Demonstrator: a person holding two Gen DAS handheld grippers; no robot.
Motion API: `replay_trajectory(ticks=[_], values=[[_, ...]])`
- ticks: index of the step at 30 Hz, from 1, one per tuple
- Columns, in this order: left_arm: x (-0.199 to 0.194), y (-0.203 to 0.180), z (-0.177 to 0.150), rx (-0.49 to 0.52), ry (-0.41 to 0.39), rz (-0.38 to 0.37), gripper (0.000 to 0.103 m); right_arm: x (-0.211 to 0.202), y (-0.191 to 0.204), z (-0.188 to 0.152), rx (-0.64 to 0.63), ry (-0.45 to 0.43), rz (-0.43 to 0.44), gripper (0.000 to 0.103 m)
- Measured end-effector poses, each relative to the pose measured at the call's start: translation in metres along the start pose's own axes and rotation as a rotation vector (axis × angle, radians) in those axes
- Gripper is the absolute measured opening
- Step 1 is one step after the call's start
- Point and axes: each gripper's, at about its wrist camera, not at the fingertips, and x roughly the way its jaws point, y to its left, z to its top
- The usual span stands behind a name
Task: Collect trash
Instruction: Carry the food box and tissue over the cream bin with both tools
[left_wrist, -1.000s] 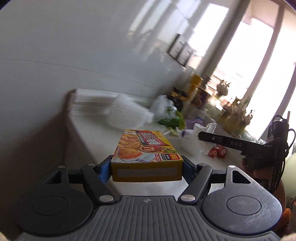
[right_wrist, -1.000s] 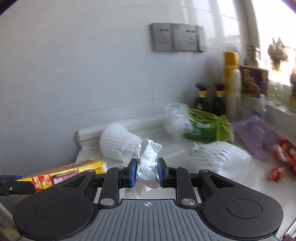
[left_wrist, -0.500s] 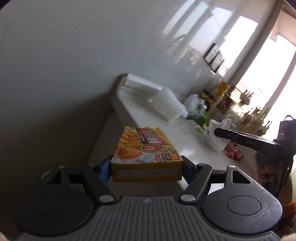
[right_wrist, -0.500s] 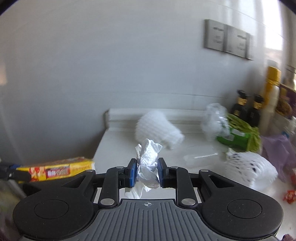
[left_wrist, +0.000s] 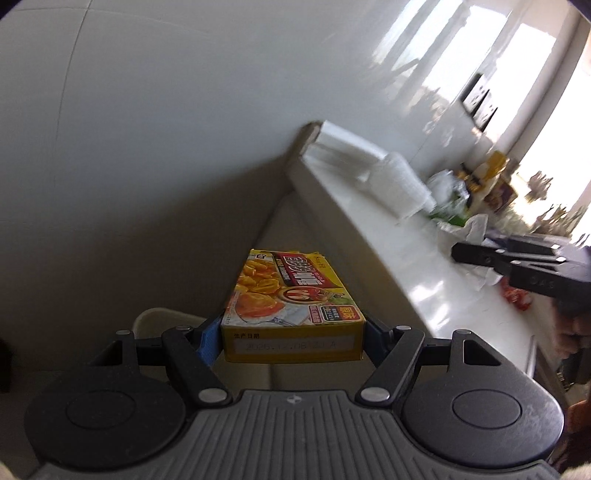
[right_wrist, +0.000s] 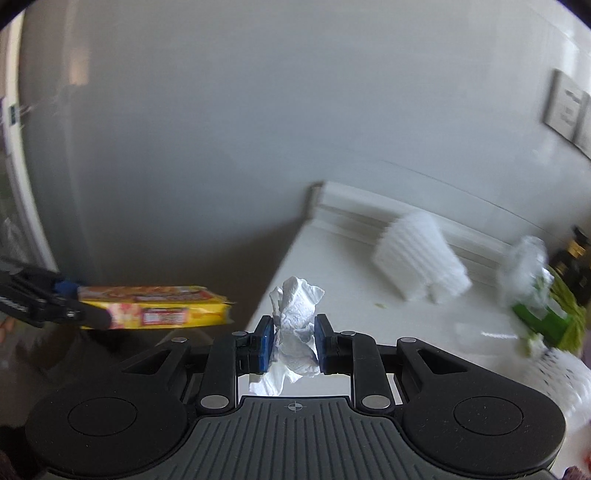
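1. The left gripper (left_wrist: 293, 328) is pinching a yellow food box (left_wrist: 291, 291) across its width, jaws pressed on the two long sides. The box lies flat, its long axis pointing straight ahead along the fingers, date-stamped end toward the camera.

2. The box is carried in the air, off the end of the white counter (left_wrist: 399, 258) and out over the shadowed gap beside it. A pale rounded rim (left_wrist: 155, 317) shows just below and left of the box; I take it for a bin, though too little shows to be sure.

3. The right gripper (right_wrist: 293, 341) is clamped on a crumpled white tissue (right_wrist: 295, 332), which bulges above the blue pads (right_wrist: 265, 345) and hangs below them. It sits over the near corner of the counter.

4. From the right wrist view the box (right_wrist: 155, 306) lies to the left of the tissue, level and side-on, farther out past the counter's end. So the left hand looks nearer to the drop spot, and the right must travel leftward to follow it.

5. My guess is the box goes first: a small shift down and left puts it over that rim.

6. Left on the counter: a white foam fruit net (right_wrist: 421, 266), a clear plastic bag (right_wrist: 524, 266), green packaging (right_wrist: 546, 321), and a red wrapper (left_wrist: 517, 295).
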Motion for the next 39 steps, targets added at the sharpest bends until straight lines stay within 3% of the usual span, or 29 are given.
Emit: replay_trajectory(ticks=[9,14,21,28,39], values=[[0.012,0.016,-0.016,-0.001,0.074,0.045,0.070,0.026,0.036,0.010,-0.126,0.070,0.045,0.021],[0.019,0.027,-0.025,0.019,0.095,0.120,0.070,0.040,0.066,0.014,-0.191,0.092,0.093,0.021],[0.033,0.051,-0.043,-0.028,0.154,0.157,0.070,0.071,0.110,0.013,-0.271,0.161,0.121,0.021],[0.049,0.071,-0.058,-0.070,0.216,0.188,0.070,0.109,0.139,0.009,-0.247,0.238,0.119,0.021],[0.066,0.103,-0.074,-0.137,0.265,0.239,0.070,0.164,0.167,-0.010,-0.076,0.387,0.085,0.021]])
